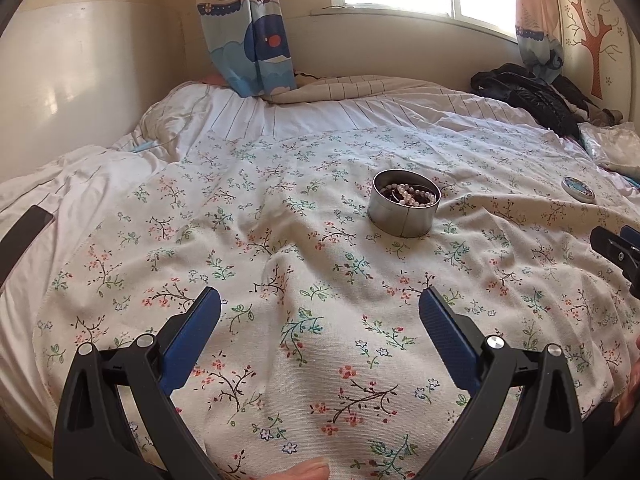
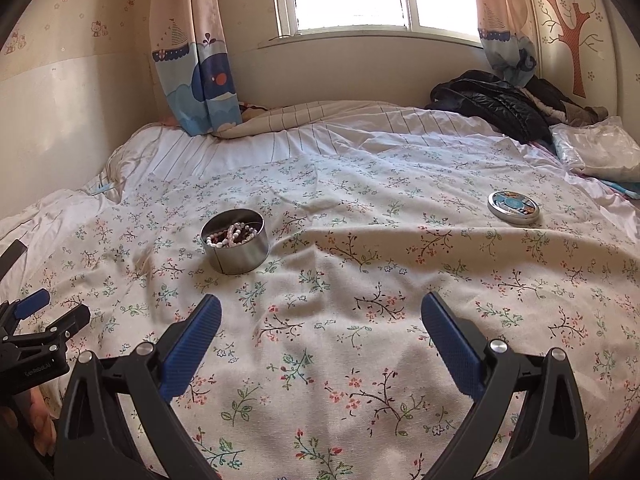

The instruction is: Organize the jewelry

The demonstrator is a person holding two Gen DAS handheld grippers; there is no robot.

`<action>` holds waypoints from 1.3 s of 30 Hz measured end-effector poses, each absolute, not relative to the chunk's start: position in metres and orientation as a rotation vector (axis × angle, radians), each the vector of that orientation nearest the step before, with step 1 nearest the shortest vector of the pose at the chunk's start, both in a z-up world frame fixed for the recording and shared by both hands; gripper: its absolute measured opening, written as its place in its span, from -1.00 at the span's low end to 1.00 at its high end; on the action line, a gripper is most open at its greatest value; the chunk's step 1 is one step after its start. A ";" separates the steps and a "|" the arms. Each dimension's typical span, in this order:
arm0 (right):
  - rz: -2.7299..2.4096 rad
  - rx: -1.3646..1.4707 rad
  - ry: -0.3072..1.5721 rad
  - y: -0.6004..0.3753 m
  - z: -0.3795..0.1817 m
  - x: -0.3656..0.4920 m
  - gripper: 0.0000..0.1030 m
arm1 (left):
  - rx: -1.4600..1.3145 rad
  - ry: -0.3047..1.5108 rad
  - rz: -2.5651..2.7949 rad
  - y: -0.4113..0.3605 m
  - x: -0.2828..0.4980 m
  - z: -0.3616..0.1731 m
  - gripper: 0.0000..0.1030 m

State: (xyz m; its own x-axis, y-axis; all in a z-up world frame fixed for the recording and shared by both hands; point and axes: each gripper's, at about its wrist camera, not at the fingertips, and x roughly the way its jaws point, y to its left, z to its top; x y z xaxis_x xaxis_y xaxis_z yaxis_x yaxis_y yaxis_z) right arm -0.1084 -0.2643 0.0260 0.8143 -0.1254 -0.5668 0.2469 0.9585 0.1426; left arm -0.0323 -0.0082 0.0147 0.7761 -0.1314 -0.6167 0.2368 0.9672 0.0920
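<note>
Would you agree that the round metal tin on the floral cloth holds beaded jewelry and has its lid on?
Not quite. The round metal tin does hold beaded jewelry, but it is open; its lid lies apart on the floral cloth, as the right wrist view shows.

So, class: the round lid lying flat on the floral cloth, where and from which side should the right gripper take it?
Grip the lid across its thin rim, coming down from above with the open right gripper straddling it. It lies flat, decorated face up, so only the low edge offers opposing sides; the soft cloth lets the fingertips press in under the rim.
</note>
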 end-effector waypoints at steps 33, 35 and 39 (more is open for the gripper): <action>-0.204 0.228 0.582 -0.269 0.028 -0.107 0.86 | 0.185 0.636 -0.205 -0.009 -0.034 0.018 0.86; -0.203 0.226 0.582 -0.269 0.028 -0.108 0.86 | 0.190 0.635 -0.206 -0.010 -0.035 0.018 0.85; -0.203 0.227 0.583 -0.268 0.028 -0.108 0.86 | 0.193 0.634 -0.208 -0.011 -0.036 0.017 0.86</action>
